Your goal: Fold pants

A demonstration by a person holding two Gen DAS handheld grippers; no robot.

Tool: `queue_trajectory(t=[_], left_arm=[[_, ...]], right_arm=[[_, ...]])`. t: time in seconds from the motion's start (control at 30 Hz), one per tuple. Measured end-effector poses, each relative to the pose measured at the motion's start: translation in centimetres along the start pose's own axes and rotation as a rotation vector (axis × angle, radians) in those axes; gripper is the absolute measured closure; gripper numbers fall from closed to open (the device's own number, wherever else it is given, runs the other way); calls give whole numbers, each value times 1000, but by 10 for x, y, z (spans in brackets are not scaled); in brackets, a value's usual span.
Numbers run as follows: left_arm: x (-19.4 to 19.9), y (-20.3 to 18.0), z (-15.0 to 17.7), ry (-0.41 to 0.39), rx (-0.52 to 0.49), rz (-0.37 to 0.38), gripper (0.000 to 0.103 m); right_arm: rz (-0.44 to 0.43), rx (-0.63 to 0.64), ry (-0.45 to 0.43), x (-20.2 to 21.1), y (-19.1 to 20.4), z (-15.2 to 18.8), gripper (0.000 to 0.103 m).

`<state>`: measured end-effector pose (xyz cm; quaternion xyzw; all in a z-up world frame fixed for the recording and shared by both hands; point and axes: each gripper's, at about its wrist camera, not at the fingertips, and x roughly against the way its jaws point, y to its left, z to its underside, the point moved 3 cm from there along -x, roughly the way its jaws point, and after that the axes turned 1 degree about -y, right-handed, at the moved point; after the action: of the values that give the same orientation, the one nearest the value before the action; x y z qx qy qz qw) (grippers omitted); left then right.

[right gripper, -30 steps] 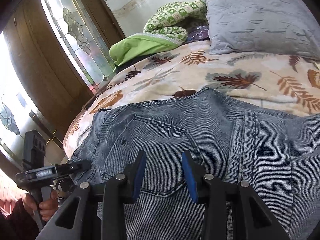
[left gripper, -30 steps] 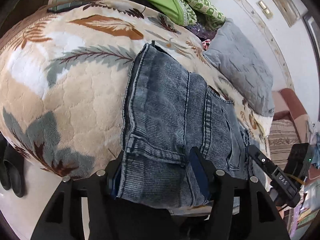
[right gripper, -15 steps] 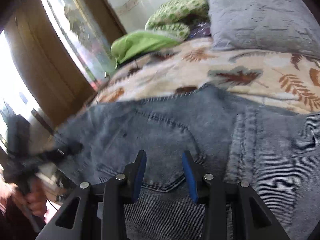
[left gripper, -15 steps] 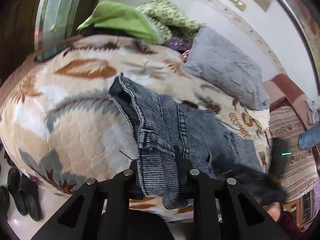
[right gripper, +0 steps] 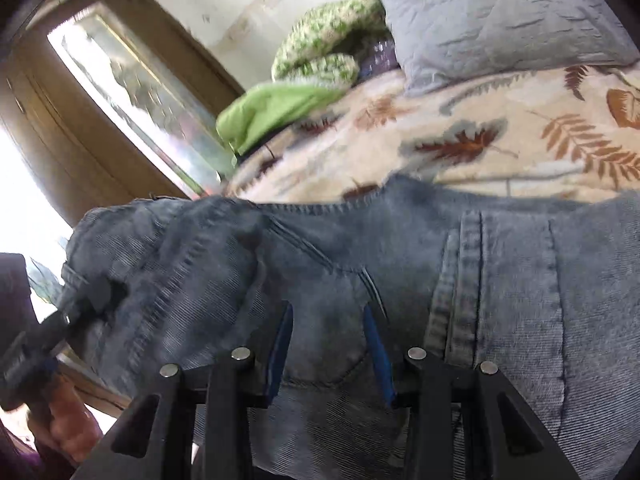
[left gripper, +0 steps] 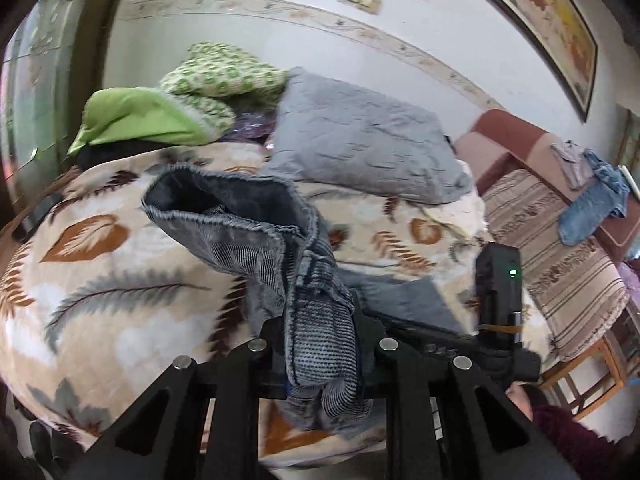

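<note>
Plush leaf-print blanket; left tongs pinch ribbed denim pants.

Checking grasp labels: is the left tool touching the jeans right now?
Touching. The left wrist view shows the left tool shut on a bunched fold of the jeans, with denim squeezed between both fingers and lifted off the leaf-print blanket.
</note>
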<state>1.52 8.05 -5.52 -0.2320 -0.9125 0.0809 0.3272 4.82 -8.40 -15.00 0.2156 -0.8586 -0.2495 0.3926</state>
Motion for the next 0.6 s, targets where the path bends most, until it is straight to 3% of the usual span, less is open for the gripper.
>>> queue_trajectory(t=[0.23,0.4,0.6], left_arm=[[-16,-44,-14,22,-65,85,82],[-33,-78,-19,55,-108,169,82],[-67,-133,-15,125,-179,273,82]], right_arm=[[-128,-8,-64,18,9,-16,62],[-134,-6,-118,47,-5,-21,62],[-76,-36,-166,88,-39,-19,62]])
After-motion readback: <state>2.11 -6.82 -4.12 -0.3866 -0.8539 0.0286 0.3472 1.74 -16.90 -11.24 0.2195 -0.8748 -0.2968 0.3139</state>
